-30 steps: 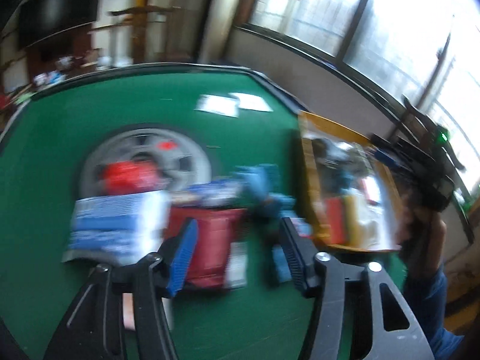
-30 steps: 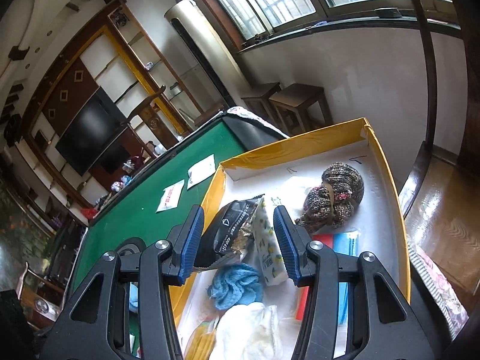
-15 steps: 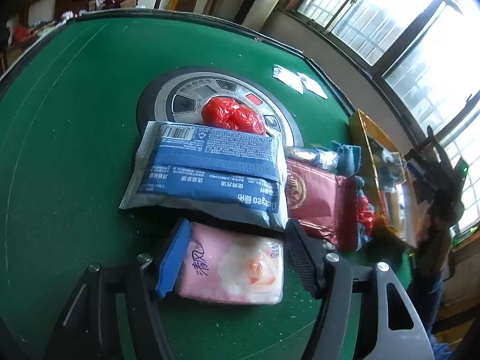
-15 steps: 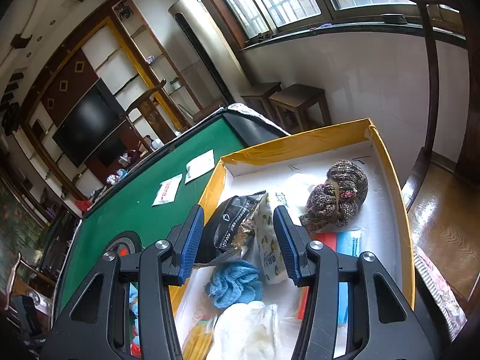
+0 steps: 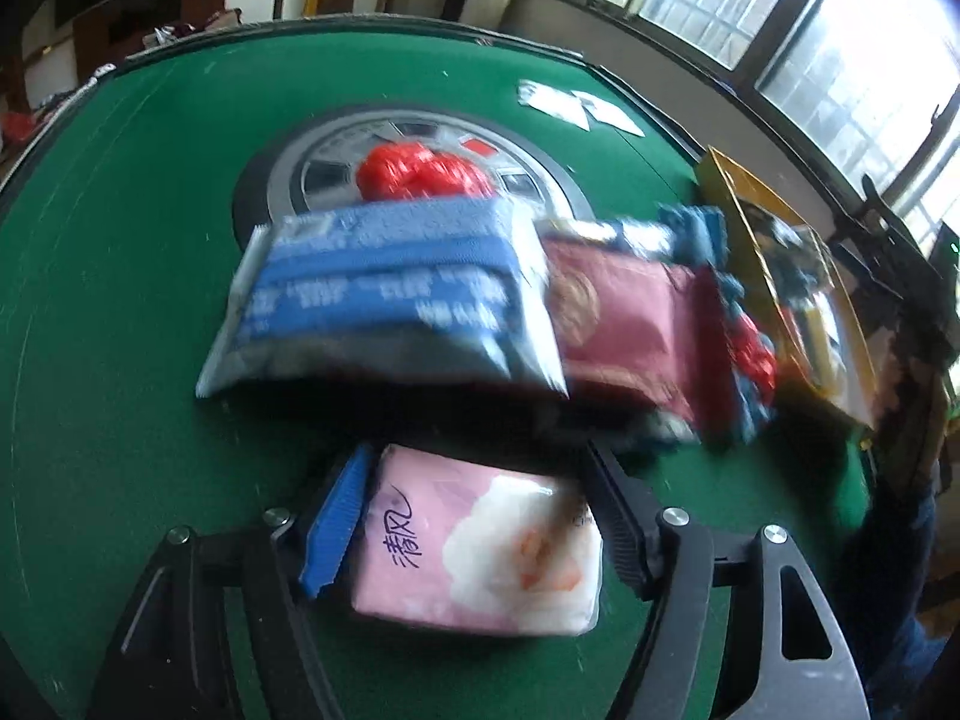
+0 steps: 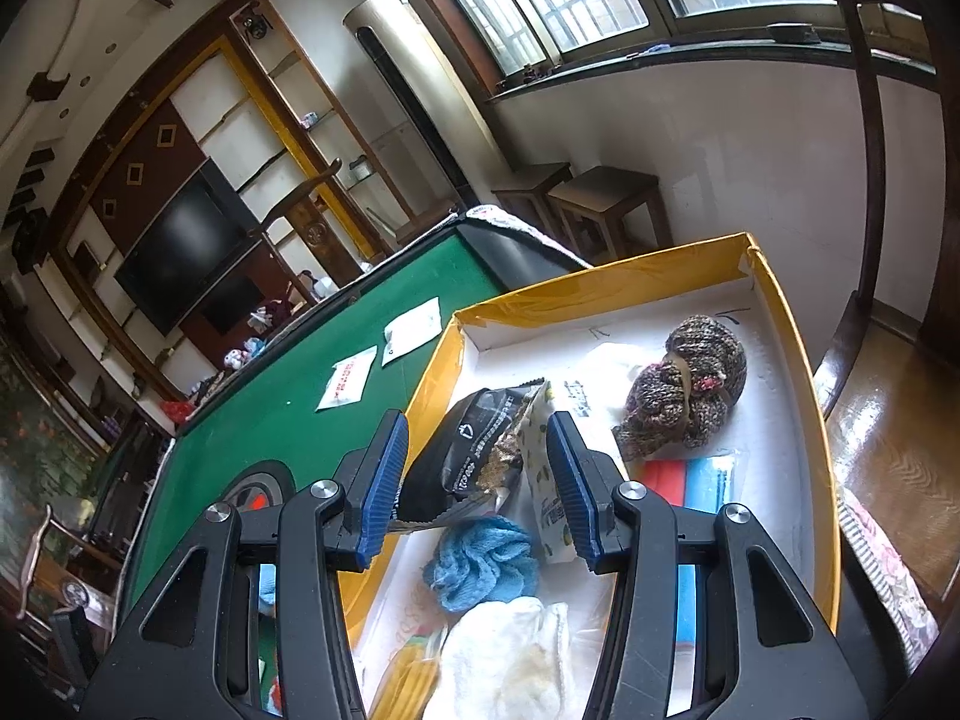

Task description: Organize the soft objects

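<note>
left claw: my left gripper [image 5: 474,516] straddles the pink tissue pack [image 5: 480,546]; jaws opening, pads not yet pressing, I judge to clear its width
pack place: between the fingers, flat on the green felt table [image 5: 120,300]
beyond the claw: blue pack [image 5: 384,294], maroon pack [image 5: 636,324], red bag [image 5: 420,171]
right claw: my right gripper [image 6: 477,480] hangs spread and empty over the yellow box [image 6: 798,360], I think waiting
box: knitted bundle [image 6: 687,384], blue cloth [image 6: 483,561] inside
room: windows, television, wooden shelving
</note>
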Motion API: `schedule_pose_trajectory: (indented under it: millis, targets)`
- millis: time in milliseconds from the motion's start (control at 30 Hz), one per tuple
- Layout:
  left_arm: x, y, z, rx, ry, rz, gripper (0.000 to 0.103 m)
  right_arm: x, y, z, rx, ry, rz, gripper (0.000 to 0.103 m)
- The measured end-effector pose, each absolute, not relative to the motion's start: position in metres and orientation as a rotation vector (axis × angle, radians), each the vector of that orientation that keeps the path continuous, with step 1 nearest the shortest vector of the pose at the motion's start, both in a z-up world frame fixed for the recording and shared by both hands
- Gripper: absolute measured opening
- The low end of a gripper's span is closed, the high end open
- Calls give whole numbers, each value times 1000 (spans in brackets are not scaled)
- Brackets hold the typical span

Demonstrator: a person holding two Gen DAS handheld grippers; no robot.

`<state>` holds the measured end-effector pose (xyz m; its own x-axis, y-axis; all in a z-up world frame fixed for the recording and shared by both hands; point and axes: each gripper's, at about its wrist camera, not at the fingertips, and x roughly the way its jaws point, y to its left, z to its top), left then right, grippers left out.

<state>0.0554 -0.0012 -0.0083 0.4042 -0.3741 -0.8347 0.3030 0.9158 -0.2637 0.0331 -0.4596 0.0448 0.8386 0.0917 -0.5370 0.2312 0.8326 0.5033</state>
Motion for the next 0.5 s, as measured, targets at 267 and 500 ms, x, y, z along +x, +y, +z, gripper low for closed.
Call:
schedule_pose_trajectory:
  millis: [267, 500]
  targets:
    - [-16, -4, -6, 76, 1101, -497, 72, 26, -457, 50, 595, 559, -64, 48]
    - [-47, 5, -7, 36, 1148, -414, 72, 24, -452, 52, 591, 560, -58, 48]
